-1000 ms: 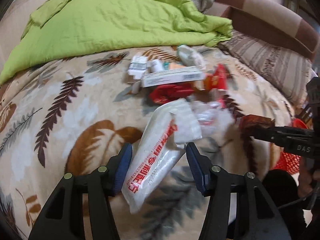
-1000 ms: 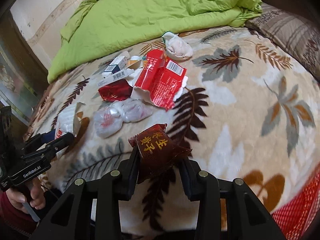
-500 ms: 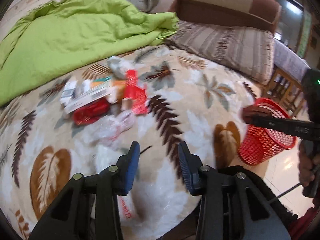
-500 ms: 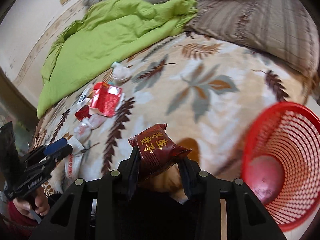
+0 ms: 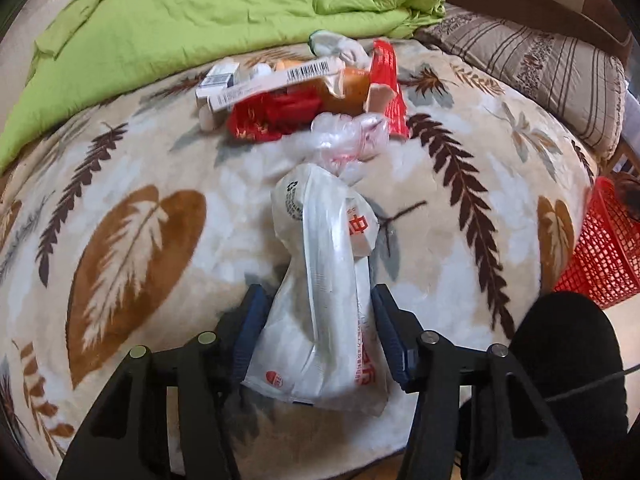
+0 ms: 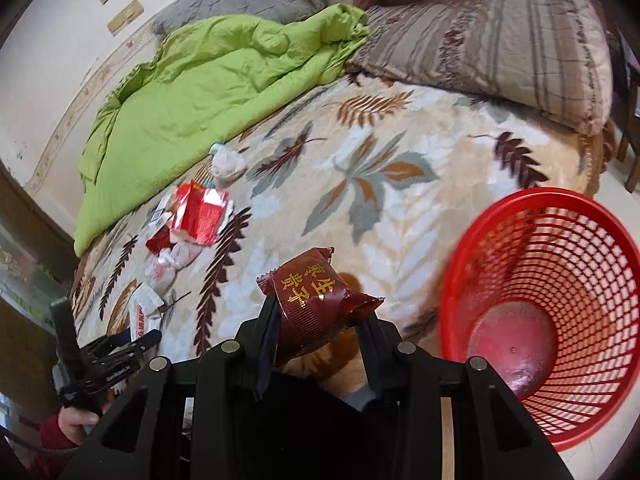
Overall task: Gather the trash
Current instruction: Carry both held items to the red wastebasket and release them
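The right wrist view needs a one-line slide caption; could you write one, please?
Right gripper holds a brown snack packet beside the red mesh basket.

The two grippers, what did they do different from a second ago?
The right gripper carried its brown packet away from the trash pile and now holds it beside the red basket, not yet over it. The left gripper swung away and came back around the white bag; I cannot tell if it grips. The pile stayed on the blanket.
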